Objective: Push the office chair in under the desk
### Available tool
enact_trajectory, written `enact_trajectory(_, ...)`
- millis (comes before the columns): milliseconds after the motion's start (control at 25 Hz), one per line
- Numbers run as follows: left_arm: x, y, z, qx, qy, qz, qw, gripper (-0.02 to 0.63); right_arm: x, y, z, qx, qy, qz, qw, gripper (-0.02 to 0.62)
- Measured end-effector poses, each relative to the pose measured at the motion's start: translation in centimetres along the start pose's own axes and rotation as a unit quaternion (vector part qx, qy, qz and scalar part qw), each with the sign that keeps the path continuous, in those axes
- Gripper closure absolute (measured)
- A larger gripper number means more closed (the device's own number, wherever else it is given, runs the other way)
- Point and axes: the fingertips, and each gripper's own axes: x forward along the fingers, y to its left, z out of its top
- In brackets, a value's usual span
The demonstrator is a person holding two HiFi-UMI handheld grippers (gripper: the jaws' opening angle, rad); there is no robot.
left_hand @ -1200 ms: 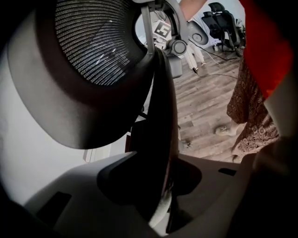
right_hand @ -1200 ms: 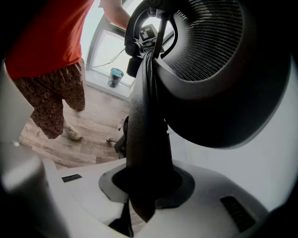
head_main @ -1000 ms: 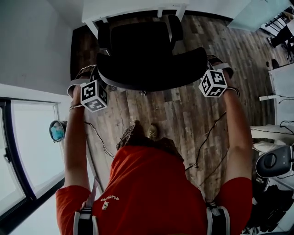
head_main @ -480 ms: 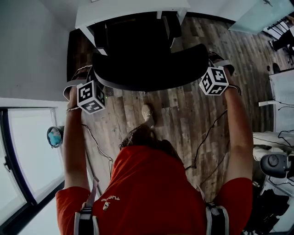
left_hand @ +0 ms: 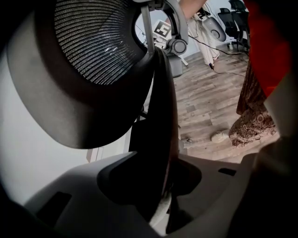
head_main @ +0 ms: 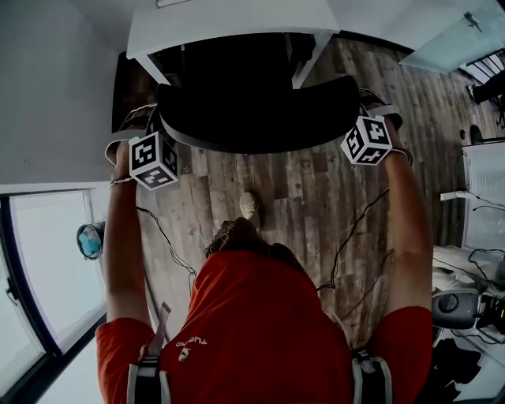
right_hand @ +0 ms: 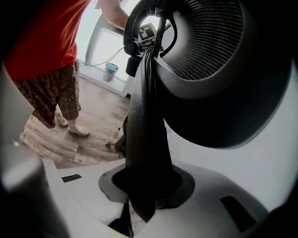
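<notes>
The black office chair point(head_main: 254, 118) stands at the white desk point(head_main: 229, 20), its seat mostly hidden under the desktop and its curved backrest toward me. My left gripper point(head_main: 158, 130) clamps the backrest's left edge, and my right gripper point(head_main: 359, 118) clamps its right edge. In the left gripper view the dark backrest edge point(left_hand: 158, 116) runs down between the jaws of the left gripper point(left_hand: 165, 186), which are opening slightly while the edge still sits between them. In the right gripper view the backrest edge point(right_hand: 144, 121) is pinched in the right gripper point(right_hand: 144, 186). The mesh headrest point(left_hand: 93, 42) looms above.
A grey wall and a window point(head_main: 47, 268) lie to the left, with a teal cup point(head_main: 89, 239) on the floor beside them. Cables point(head_main: 347, 245) trail over the wood floor. My shoe point(head_main: 249, 205) is behind the chair. White furniture and equipment point(head_main: 477, 260) crowd the right.
The chair has rolled forward and its seat has slid under the desktop. Both grippers moved forward with the backrest, and my foot stepped ahead.
</notes>
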Motion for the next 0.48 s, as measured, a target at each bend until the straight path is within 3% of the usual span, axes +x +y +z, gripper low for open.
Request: enact_trajectory(480,5.4,7.2,-1.6,-0.003,-0.001,0.003,1.0,0.457,5.8,-7.2,-1.3,-0.003,-0.007,0.008,1.0,0.497)
